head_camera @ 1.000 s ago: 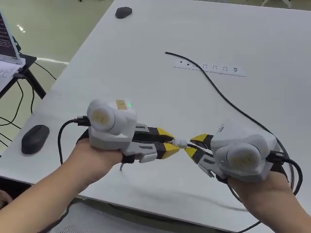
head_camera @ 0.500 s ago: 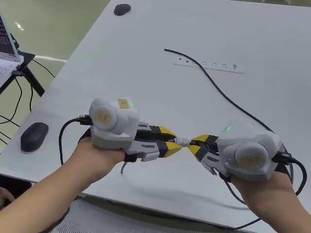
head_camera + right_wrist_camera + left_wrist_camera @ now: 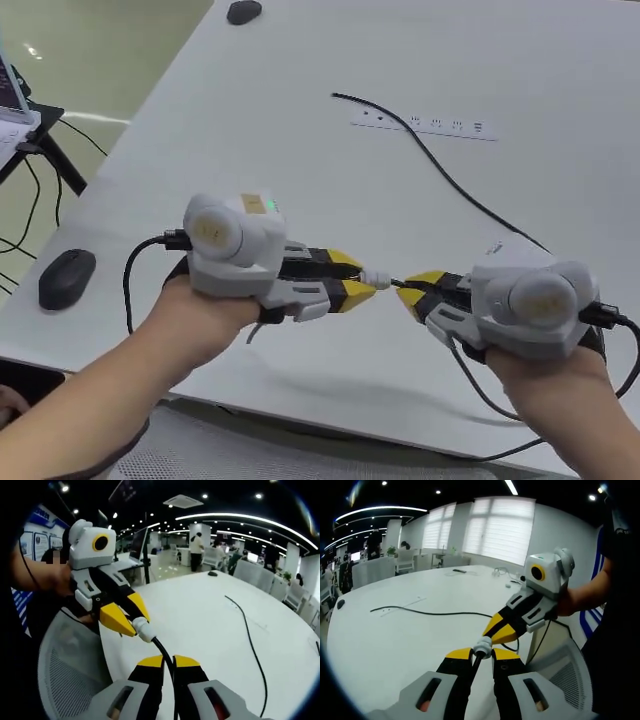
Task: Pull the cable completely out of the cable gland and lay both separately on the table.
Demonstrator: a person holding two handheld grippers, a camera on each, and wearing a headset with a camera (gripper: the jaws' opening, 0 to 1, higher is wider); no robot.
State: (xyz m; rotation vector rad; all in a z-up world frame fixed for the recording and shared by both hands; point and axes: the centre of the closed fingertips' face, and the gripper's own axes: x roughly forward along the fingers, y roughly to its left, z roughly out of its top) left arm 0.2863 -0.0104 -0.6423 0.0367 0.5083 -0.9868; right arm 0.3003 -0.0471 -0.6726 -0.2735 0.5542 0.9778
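Above the table's near edge, my left gripper (image 3: 364, 281) is shut on the small white cable gland (image 3: 376, 279). A short stretch of thin black cable (image 3: 394, 284) runs from the gland into my right gripper (image 3: 408, 292), which is shut on it. In the left gripper view the gland (image 3: 482, 645) sits between my yellow fingertips, with the right gripper (image 3: 491, 630) just beyond. In the right gripper view the cable (image 3: 163, 650) rises from my jaws to the gland (image 3: 143, 629), held by the left gripper (image 3: 132, 622).
On the white table (image 3: 300, 150) lie a white power strip (image 3: 422, 125) and a long black cord (image 3: 445, 178) at the back. A black mouse (image 3: 66, 278) lies near the left edge, another (image 3: 243, 11) far back. A mesh chair (image 3: 65, 670) stands below.
My right gripper has drawn to the right, away from the left one. A short length of black cable now shows between the gland and the right jaws.
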